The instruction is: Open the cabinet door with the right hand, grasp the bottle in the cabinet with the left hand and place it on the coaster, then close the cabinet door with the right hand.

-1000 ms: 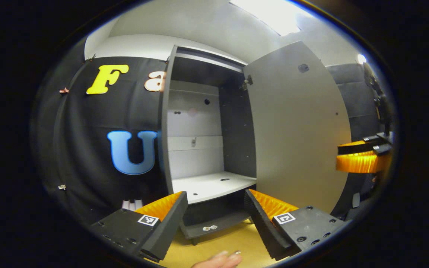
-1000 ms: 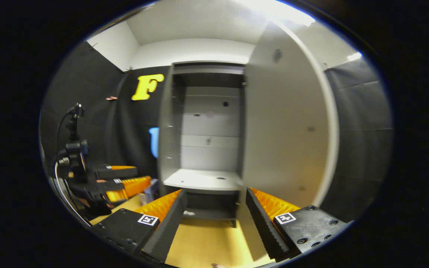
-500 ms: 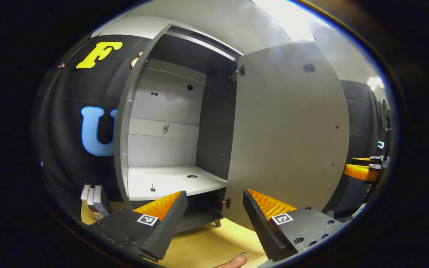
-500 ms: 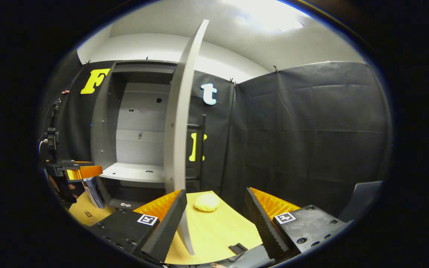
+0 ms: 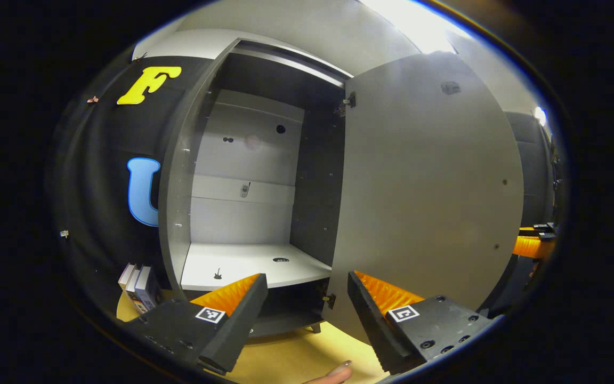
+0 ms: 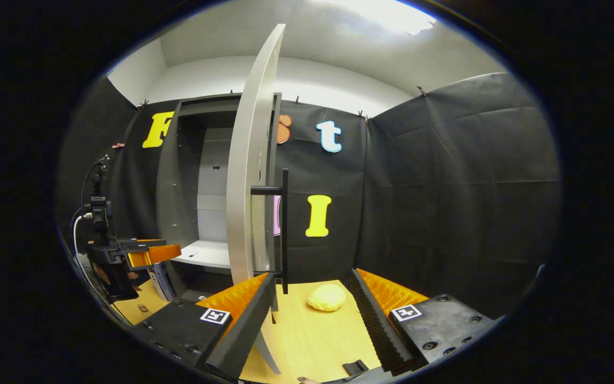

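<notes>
The grey cabinet stands open, and its white shelf is bare apart from small marks. In the left gripper view the door shows its inner face on the right, and my left gripper is open in front of the cabinet's lower part, holding nothing. The right gripper view has the door edge-on, its black bar handle on the outer face. My right gripper is open, and the handle's lower end sits just inside one fingertip. The left gripper shows at the left.
Several books stand upright left of the cabinet on the yellow table. A pale yellow rounded lump lies on the table right of the door. A fingertip shows at the bottom edge. The right gripper peeks past the door's far edge.
The right gripper has swung round the door's free edge, so the outer face and handle now sit between its fingers. The left gripper's view has shifted slightly; the door stays wide open.
</notes>
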